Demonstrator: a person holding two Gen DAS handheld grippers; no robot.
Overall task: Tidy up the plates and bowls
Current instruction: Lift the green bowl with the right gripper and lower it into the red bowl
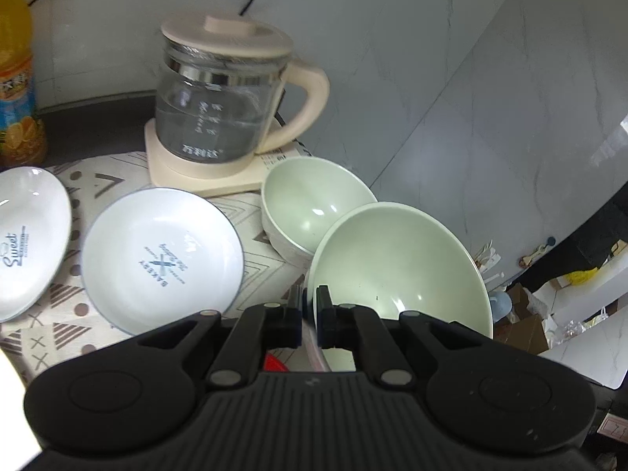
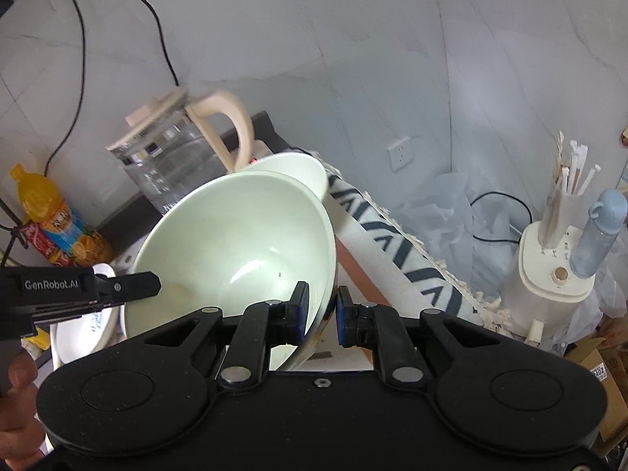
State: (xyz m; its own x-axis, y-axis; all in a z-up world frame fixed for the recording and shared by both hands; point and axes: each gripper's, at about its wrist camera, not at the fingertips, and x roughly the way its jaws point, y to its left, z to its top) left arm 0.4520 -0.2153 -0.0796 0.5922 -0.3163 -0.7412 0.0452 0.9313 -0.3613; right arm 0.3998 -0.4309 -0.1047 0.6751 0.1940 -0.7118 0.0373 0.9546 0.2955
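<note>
1. The left gripper [image 1: 310, 300] has its jaws pressed almost together, pinching the near-left rim of the large pale-green bowl [image 1: 396, 271].
2. The right gripper [image 2: 321, 306] pinches the near-right rim of the same bowl [image 2: 239, 243], one pad inside the wall and one outside.
3. In the right wrist view the left gripper [image 2: 155, 284] reaches in from the left edge to the bowl's left rim, with a hand [image 2: 17, 400] below it.
4. The large bowl is tilted, carried between the two grippers at the right side of the desk [image 1: 66, 325].
5. A smaller green bowl [image 1: 310, 200] stands just beyond it, the two rims overlapping in view.
6. A white plate with blue lettering [image 1: 161, 259] lies on the patterned cloth [image 1: 255, 216] left of the bowls.
7. A second white plate [image 1: 27, 239] lies further left, near the first.
8. A glass kettle [image 1: 219, 106] stands on its cream base at the far side, and an orange drink bottle [image 1: 15, 78] at the far left.
</note>
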